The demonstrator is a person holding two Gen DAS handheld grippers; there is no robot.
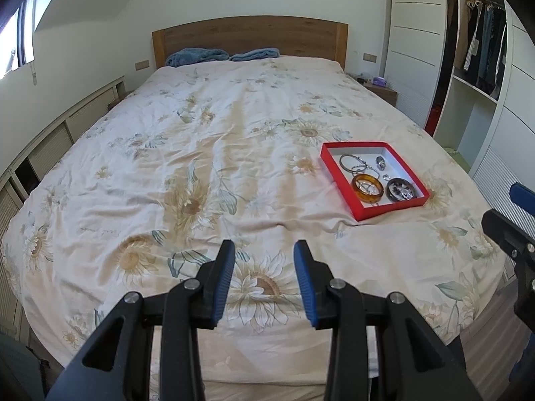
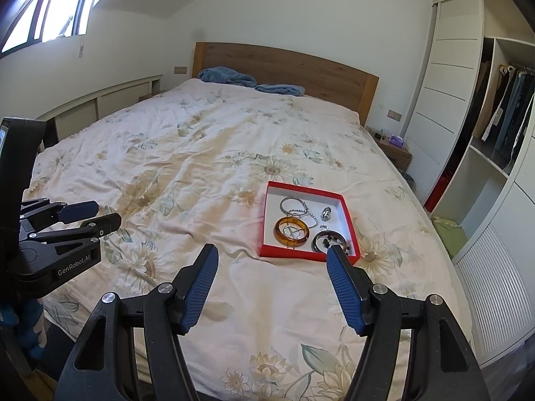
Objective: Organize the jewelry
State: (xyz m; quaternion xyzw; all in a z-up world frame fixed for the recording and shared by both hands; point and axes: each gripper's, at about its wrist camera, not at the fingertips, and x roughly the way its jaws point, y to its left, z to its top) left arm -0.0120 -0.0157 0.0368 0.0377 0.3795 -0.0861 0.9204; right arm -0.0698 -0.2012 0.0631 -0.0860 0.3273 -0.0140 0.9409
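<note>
A red tray [image 1: 337,170] [image 2: 264,220] with a white floor lies on the right side of the bed. It holds an amber bangle [image 1: 367,185] [image 2: 291,230], a dark bangle [image 1: 403,189] [image 2: 329,240], silver bracelets [image 1: 354,163] [image 2: 294,207] and small silver pieces [image 2: 327,214]. My left gripper [image 1: 264,250] is open and empty above the bed's foot, left of the tray. My right gripper [image 2: 271,257] is open and empty, just in front of the tray. The left gripper also shows in the right wrist view [image 2: 100,215].
The bed [image 1: 200,153] has a cream sunflower quilt, a wooden headboard [image 1: 250,38] and blue blankets [image 1: 197,56]. A nightstand [image 1: 381,90] and an open wardrobe [image 2: 495,127] stand on the right. Low cabinets [image 1: 50,147] run along the left wall.
</note>
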